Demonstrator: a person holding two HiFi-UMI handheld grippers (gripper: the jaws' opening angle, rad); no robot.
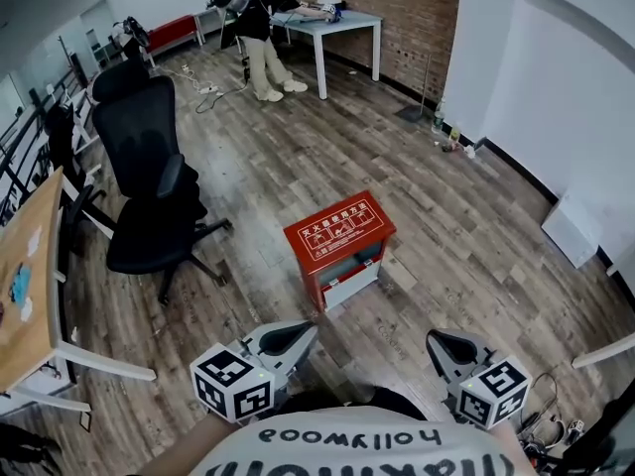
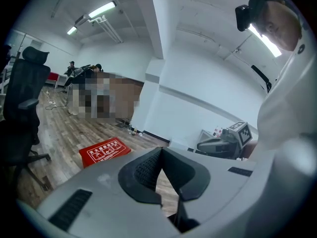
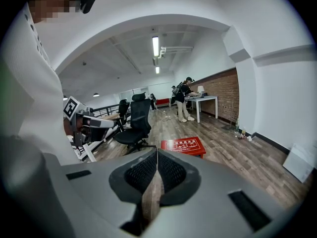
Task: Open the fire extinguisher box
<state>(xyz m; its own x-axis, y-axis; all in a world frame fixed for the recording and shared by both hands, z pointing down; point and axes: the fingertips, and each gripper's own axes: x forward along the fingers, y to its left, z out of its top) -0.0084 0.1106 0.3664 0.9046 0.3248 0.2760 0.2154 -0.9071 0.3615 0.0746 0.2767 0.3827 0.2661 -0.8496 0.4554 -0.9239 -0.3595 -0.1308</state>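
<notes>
Squarely in the middle of the wooden floor (image 1: pixel 446 236) stands the red fire extinguisher box (image 1: pixel 339 241), its white-printed lid lying flat on top and its front turned toward the near side; no gripper touches it. Near the camera, well apart from the box, the left gripper (image 1: pixel 306 329) points toward it from the near left; its fingers (image 2: pixel 144 170) are clenched tip to tip with nothing between them. The right gripper (image 1: pixel 437 339) hovers at the near right, likewise aimed at the box; its fingers (image 3: pixel 141 172) are pressed together and empty. To the left of the box sits a black office chair (image 1: pixel 149 181); beyond that, at the left edge, runs a wooden worktop (image 1: pixel 25 286). At the far end of the room a person (image 1: pixel 260 28) stands at a white table (image 1: pixel 342 20) beside a brick wall (image 1: pixel 407 28); white walls (image 1: pixel 536 77) close the right side.
</notes>
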